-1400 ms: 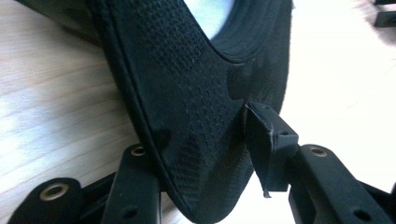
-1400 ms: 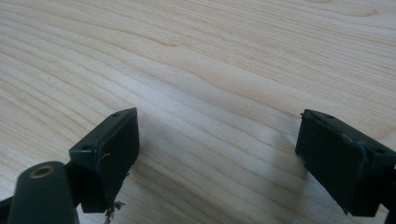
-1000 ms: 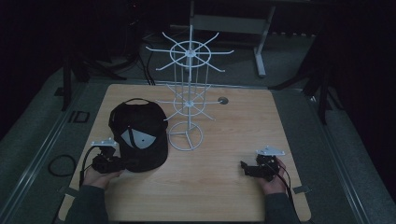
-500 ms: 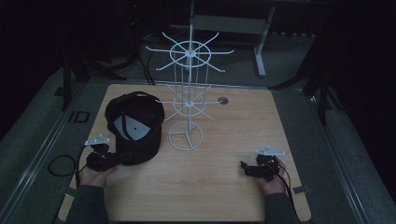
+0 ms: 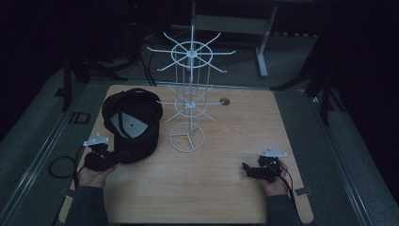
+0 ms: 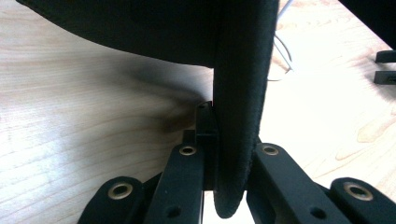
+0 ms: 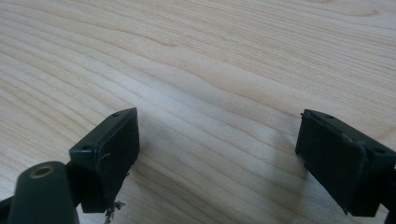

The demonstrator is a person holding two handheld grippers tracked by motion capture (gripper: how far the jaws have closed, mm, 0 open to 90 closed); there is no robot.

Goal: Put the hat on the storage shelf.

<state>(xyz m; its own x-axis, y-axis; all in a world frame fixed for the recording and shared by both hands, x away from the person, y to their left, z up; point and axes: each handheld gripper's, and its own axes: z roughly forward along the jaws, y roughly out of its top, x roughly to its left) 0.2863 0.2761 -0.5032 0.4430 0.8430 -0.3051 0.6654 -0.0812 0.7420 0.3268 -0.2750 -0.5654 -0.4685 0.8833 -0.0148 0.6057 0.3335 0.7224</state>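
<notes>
High view: black cap [image 5: 131, 125] at about nine o'clock on the table [image 5: 226, 197], crown tipped up, pale inner patch showing, just left of the white wire rack [image 5: 189, 101] near the table's middle. Left gripper [image 5: 113, 157] at about eight o'clock, clamped on the cap's brim, jaws just closed onto it. Right gripper [image 5: 245, 169] at about four o'clock, well apart from cap and rack, low over bare wood, pointing toward nine o'clock.

Left gripper view: brim [image 6: 240, 116] standing on edge between the two jaws, pinched from both sides, pads pressed against the fabric. More of the cap spread across the top from ten to one o'clock. Wood grain below and to both sides.

Right gripper view: jaws spread wide, nothing between them but wood.
</notes>
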